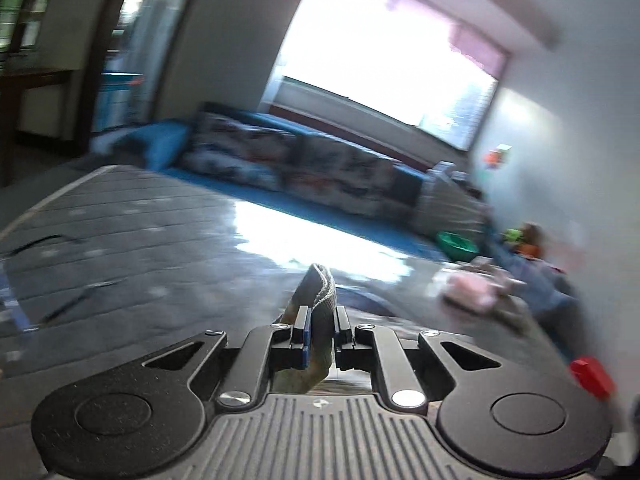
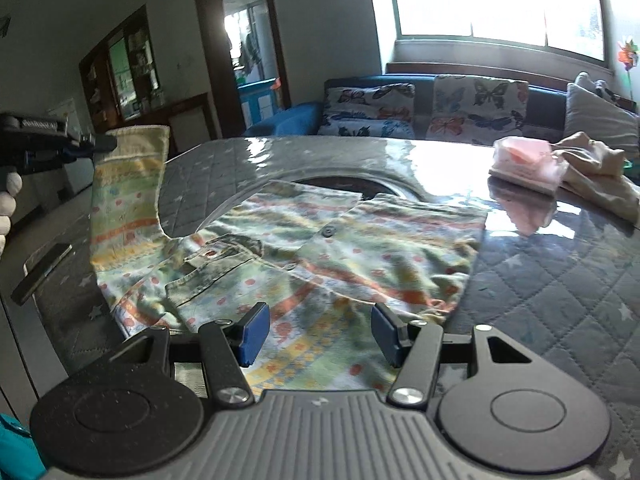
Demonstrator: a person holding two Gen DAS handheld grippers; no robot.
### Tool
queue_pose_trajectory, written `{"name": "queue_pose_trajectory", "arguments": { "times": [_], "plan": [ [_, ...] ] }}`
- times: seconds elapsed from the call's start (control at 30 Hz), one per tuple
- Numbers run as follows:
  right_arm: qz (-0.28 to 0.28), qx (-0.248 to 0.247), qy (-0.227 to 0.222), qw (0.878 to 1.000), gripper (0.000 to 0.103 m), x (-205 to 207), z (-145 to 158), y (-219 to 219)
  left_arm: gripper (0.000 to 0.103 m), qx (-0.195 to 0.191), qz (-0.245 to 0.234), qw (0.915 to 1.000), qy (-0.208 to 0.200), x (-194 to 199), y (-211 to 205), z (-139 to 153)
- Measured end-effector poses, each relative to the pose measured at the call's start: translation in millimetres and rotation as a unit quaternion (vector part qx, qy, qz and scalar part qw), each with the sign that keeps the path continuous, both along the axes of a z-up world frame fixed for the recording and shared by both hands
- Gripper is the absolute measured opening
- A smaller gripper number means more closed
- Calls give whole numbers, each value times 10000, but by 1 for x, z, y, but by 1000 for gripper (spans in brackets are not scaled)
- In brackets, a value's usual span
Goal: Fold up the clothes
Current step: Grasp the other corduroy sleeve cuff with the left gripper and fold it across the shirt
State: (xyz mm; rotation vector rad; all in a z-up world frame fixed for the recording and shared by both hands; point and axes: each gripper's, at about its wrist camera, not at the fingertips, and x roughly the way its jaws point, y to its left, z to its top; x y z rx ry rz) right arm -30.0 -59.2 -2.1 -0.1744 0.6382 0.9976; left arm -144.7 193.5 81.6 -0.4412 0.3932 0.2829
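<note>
Shirt (image 2: 320,248) lies on the quilted table (image 2: 560,280); my left gripper (image 1: 320,326) pinches its lifted sleeve (image 2: 128,184), right gripper (image 2: 316,332) spread above the hem, so next I'd fold that sleeve inward.

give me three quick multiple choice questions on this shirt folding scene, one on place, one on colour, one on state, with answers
1. Where does the pink folded item lie?
A. on the table's far right
B. on the sofa
C. under the shirt

2. What colour are the right gripper pads?
A. red
B. blue
C. white

3. What state is the shirt's sleeve in?
A. flat on the table
B. lifted by the left gripper
C. tucked under the collar

Answers:
1 A, it sits on the glossy table beside a beige cloth.
2 B, both pads show blue.
3 B, the left jaws pinch the cuff and the sleeve hangs upright above the patterned shirt.
</note>
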Motion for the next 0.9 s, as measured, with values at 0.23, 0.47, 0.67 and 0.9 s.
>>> {"name": "queue_pose_trajectory", "arguments": {
  "times": [0.23, 0.47, 0.67, 0.9],
  "plan": [
    [-339, 123, 38, 9993, 57, 6, 0, -23, 12, -230, -1272, 9916, -60, 42, -57, -4],
    [-626, 118, 100, 9979, 57, 11, -3, -37, 12, -408, -2124, 9761, 198, 70, -96, -27],
    [-754, 104, 150, 9970, 57, 16, -3, -41, 17, -524, -2588, 9622, 664, 77, -113, -55],
    [-623, 103, 178, 9978, 57, 15, 0, -35, 28, -263, -2282, 9693, 879, 59, -90, -66]
  ]
}}
